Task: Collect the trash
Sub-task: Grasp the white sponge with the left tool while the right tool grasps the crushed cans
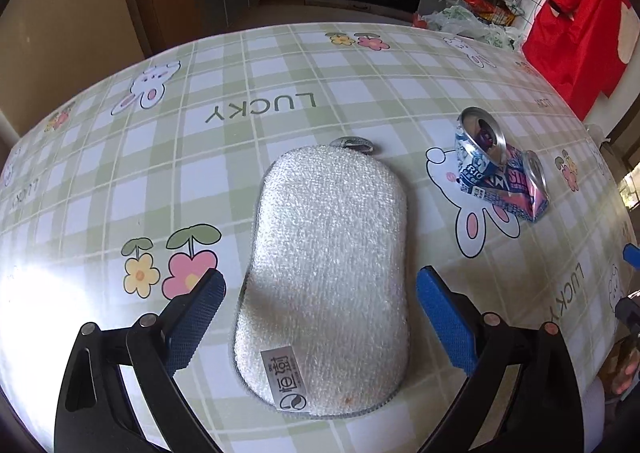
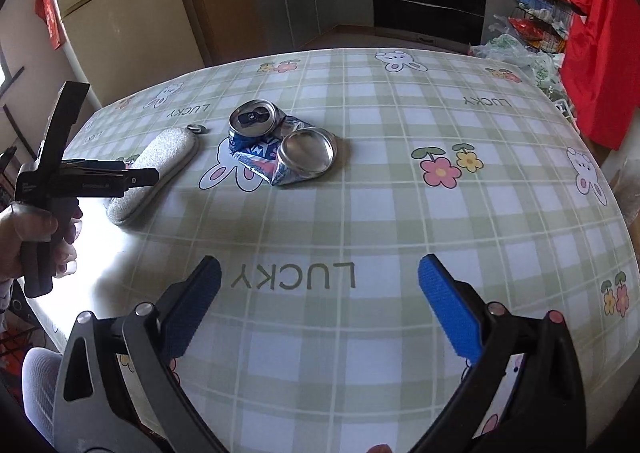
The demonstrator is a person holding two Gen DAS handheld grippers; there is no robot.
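Crushed can [image 2: 280, 143] lying on its side on the checked tablecloth [image 2: 400, 213], just right of a white scrubbing pad [image 1: 324, 273] and apart from it. The left gripper [image 1: 320, 317] hovers low over the pad, fingers spread wide to either side of it and empty. The right gripper [image 2: 320, 305] is well short of the can, fingers likewise wide apart and holding nothing. Thin aluminium, folded at the waist: judged light, springy, and smooth enough to skid on the glossy cloth. The creased edges look sharp. The stiffest places to pinch are probably the two rims, the opened top [image 2: 253, 117] or the base [image 2: 307, 151]; the flattened middle would likely give further under pressure
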